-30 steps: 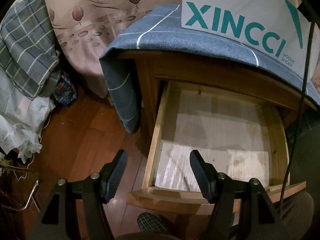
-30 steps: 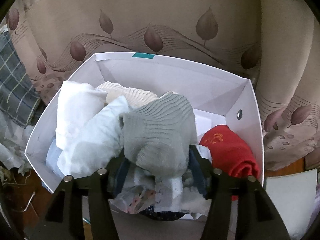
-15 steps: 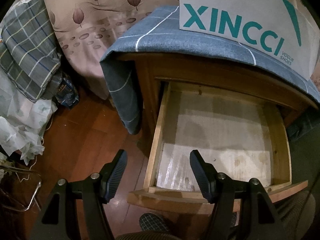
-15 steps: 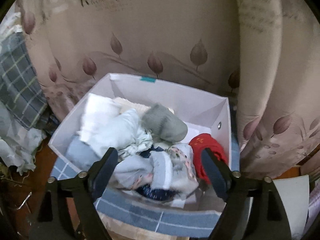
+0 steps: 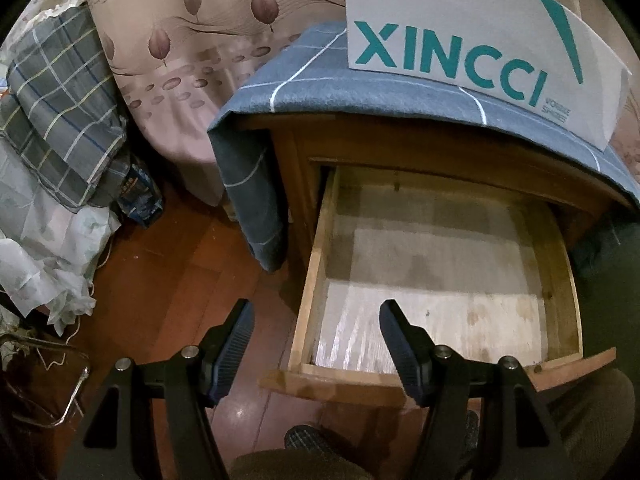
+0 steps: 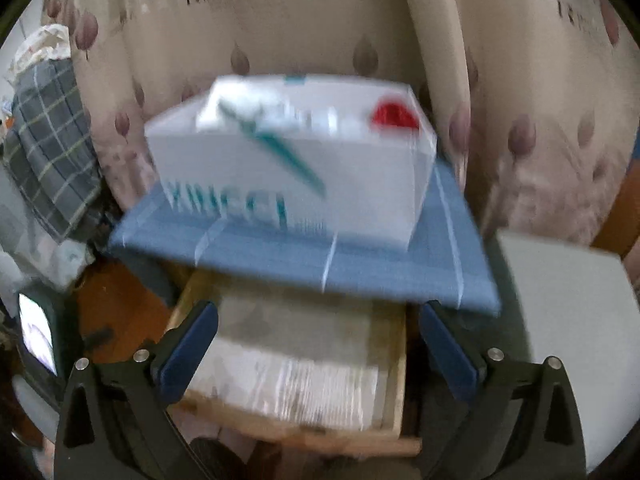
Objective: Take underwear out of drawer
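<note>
Now bare, the open drawer (image 5: 436, 280) shows only its lining, while the underwear (image 6: 394, 114) sits heaped in the white shoebox (image 6: 288, 168) on the cloth-covered worktop (image 5: 320, 84). Both tools are spread and pinch nothing: the left tool (image 5: 316, 328) hovers at the drawer's front corner; the right tool's (image 6: 318, 344) jaws have just been opening. Any careless swing could knock that box off.

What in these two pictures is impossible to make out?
- Box contents, right wrist view: motion blur; only a red item shows.
- Box inside, left wrist view: its wall hides it.
- Drawer back: the cabinet top overhangs it.
</note>
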{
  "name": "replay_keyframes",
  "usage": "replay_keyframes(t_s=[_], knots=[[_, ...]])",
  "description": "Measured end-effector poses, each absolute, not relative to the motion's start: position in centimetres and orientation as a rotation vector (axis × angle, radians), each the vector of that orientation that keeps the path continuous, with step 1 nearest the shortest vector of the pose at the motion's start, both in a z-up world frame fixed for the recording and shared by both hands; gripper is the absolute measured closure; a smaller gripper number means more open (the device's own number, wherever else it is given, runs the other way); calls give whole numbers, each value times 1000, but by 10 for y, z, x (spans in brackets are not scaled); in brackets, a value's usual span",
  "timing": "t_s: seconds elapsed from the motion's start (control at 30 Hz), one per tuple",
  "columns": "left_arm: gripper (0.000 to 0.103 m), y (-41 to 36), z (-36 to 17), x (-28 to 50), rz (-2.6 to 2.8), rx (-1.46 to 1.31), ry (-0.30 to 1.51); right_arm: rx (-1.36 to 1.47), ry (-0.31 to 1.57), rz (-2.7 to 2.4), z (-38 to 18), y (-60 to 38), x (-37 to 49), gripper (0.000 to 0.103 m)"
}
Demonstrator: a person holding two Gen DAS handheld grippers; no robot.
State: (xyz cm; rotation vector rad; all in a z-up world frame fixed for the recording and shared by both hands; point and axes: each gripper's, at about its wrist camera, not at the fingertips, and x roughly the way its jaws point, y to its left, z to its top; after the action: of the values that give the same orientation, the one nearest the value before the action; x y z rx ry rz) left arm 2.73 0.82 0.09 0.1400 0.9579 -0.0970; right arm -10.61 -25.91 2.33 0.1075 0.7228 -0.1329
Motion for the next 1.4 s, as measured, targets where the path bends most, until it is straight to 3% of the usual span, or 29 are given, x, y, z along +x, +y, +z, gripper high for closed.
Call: replay_keyframes(t_s=[0.23, 0.5, 1.4], knots=[[36, 9, 1, 20, -111, 132, 972, 127, 846, -131, -36, -241, -118, 4], [36, 4, -1, 17, -115, 153, 967, 97, 912, -85, -61, -222, -121, 4], [36, -5, -3, 17, -137, 179, 976, 104, 979, -58, -75, -219, -116, 4]])
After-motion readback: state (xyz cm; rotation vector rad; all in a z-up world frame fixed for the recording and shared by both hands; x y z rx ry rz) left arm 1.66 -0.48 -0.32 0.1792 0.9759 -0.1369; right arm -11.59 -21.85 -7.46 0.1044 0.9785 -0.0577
